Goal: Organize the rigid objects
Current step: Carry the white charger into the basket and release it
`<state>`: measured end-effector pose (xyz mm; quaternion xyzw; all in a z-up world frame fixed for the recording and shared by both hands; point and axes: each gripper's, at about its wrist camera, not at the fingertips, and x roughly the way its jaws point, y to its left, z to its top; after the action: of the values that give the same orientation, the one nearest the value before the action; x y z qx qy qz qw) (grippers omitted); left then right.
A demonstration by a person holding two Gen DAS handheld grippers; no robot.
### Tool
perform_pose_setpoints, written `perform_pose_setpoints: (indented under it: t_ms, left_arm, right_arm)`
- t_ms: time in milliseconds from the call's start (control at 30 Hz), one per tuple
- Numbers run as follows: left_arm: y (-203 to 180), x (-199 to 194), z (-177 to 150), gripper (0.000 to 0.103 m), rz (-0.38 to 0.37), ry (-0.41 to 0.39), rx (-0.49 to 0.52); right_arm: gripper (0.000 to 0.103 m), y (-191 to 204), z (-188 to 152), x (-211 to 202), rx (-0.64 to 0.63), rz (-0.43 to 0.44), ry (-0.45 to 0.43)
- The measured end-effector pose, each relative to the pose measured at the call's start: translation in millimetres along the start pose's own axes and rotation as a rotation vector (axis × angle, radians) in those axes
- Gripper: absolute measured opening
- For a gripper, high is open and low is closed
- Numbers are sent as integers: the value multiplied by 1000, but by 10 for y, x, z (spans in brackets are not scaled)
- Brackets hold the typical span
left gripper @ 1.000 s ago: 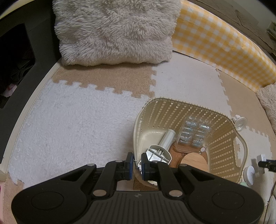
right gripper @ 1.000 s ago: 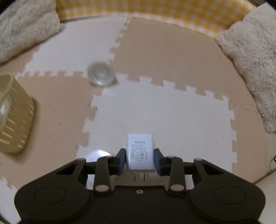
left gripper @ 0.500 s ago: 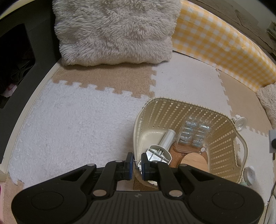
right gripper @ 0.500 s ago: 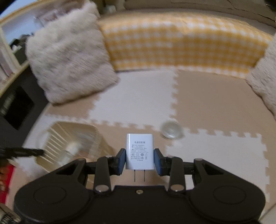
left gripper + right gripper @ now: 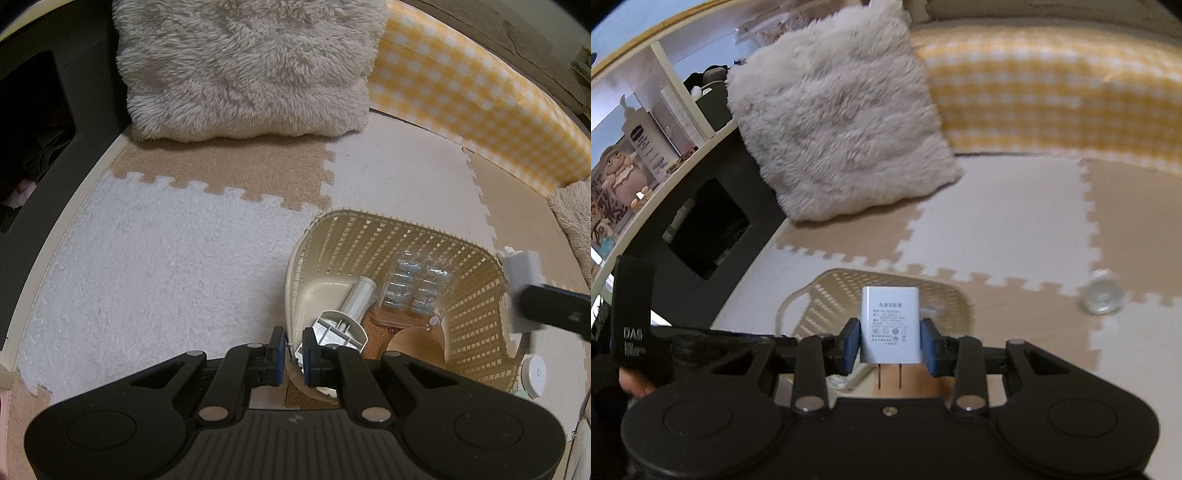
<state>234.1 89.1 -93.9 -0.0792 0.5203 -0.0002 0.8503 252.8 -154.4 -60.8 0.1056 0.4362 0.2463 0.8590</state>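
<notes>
Left tool [image 5: 293, 356]: jaws narrow, pinching the near rim of the basket [image 5: 476, 314] — one blue pad outside the wall, the other inside.
Right tool [image 5: 890, 345]: clamped on the white charger [image 5: 890, 323], prongs pointing back toward the camera, printed face up.
Charger position: held in the air over the basket's side; in the left view it appears blurred just beyond the far right rim [image 5: 522, 291].
Basket: cream, lattice-walled, standing on the foam floor mat [image 5: 147, 266] — beige and white puzzle tiles.
Basket contents: a white and grey cylindrical piece with a ribbed flange [image 5: 349, 314], a clear blister tray [image 5: 415, 286], a round wooden piece [image 5: 415, 341] on a cork square.
Outside the basket: a white round disc [image 5: 533, 374] just beside its right wall; a clear glass [image 5: 1102, 295] further off on the mat.
Background: a fluffy cushion [image 5: 247, 66] against a yellow checked bolster [image 5: 480, 96].
</notes>
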Motion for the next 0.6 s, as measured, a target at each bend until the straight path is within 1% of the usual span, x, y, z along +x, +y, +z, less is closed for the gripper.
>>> perform_pose_setpoints:
  t_ms: [167, 267, 333, 500, 600]
  left_arm:
    - [-6, -5, 4, 9, -2, 1, -4]
    - [-6, -5, 4, 9, -2, 1, -3]
    - [-5, -4, 4, 9, -2, 1, -4]
    - [-2, -5, 12, 9, -8, 3, -13]
    - [-1, -7, 8, 9, -11, 3, -14]
  right_arm:
    - [36, 78, 37, 406, 118, 51, 43]
    - [36, 87, 40, 613, 195, 62, 74]
    - [36, 104, 36, 748, 227, 58, 96]
    - [36, 168, 5, 987, 235, 19, 134]
    - [36, 139, -10, 1101, 287, 7, 143]
